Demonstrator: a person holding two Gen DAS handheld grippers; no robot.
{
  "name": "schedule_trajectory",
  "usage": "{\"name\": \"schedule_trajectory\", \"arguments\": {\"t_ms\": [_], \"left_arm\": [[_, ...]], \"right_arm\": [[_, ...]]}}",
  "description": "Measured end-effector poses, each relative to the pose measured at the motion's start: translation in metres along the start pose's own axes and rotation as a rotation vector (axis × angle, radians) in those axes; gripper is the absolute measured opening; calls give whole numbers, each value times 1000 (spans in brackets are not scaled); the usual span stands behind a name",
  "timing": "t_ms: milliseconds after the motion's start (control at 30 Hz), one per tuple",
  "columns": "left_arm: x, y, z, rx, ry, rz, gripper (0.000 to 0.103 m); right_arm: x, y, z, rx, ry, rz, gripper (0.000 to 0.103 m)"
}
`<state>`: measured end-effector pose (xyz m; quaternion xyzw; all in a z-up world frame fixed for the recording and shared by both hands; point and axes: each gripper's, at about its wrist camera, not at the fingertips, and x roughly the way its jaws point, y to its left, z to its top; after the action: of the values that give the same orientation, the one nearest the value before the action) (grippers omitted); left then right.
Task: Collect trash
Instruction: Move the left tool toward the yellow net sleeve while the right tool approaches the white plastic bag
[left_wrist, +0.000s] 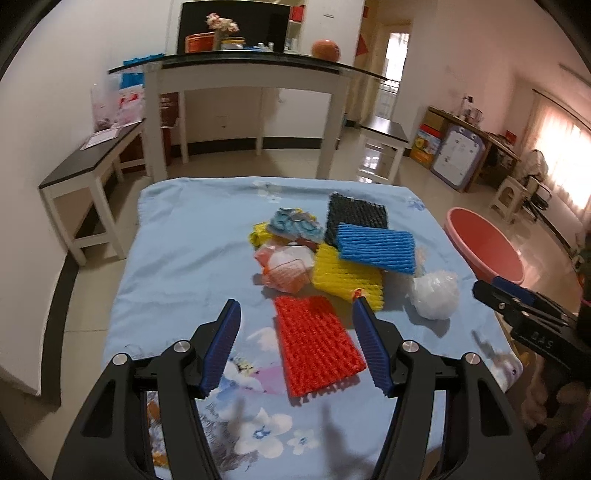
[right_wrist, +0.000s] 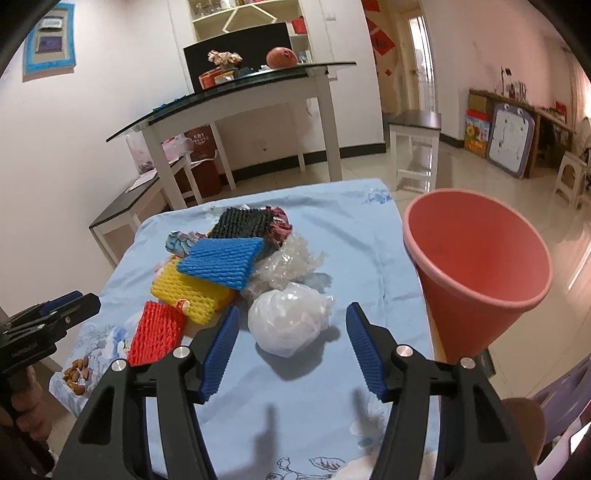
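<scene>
Both grippers are being held wide apart and empty above a table draped in a blue floral cloth (left_wrist: 177, 258); nothing is being gripped as yet. The left gripper (left_wrist: 295, 317) is being aimed down at the red foam net (left_wrist: 317, 343), which is lying flat nearest the front edge, its far end framed between the jaws, so that it appears to be the piece being lined up; the right gripper (right_wrist: 291, 317) is being aimed likewise at the white crumpled plastic bag (right_wrist: 286, 321), which is lying apart from the heap and nearest the pink bin (right_wrist: 476, 273). The rest of the trash is being left piled mid-table: a yellow foam net (left_wrist: 345, 277) under a blue foam net (left_wrist: 376, 245), with a black foam net (left_wrist: 356, 214) behind. The bin is being kept just off the table's right edge, probably so that each piece can be dropped with a short swing.

In the right wrist view the bin's open, empty mouth is being shown, along with clear crumpled film (right_wrist: 291, 258) and some almonds (right_wrist: 77, 373) at the near left corner; in the left wrist view only part of the bin's rim is being shown, yet an orange-and-white wrapper (left_wrist: 286, 267) is visible there.
</scene>
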<state>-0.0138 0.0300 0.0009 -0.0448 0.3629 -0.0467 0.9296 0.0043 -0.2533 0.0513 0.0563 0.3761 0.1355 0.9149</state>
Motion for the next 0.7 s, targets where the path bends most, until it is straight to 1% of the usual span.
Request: {"name": "schedule_trajectory", "arguments": {"t_ms": [167,200,300,433,567,700], "left_arm": [[17,-11,9,11,11,-34,63],[19,-11,8,10,12,-35,63],[34,-16,9,1,31,-38,63],[49,-20,10,-7,52,-36,63],[62,-24,10,-21,78,-25,63],[74,-20,12,-62,102,-18,63]], "right_arm": [[15,1,4,-4,22,10,58],[16,1,4,-12,6,14,58],[20,0,5,-11,2,23,58],[27,-7,5,28,35,51,58],[31,-13,5,29,69,40,58],[34,-20,7,8,93,18,58]]}}
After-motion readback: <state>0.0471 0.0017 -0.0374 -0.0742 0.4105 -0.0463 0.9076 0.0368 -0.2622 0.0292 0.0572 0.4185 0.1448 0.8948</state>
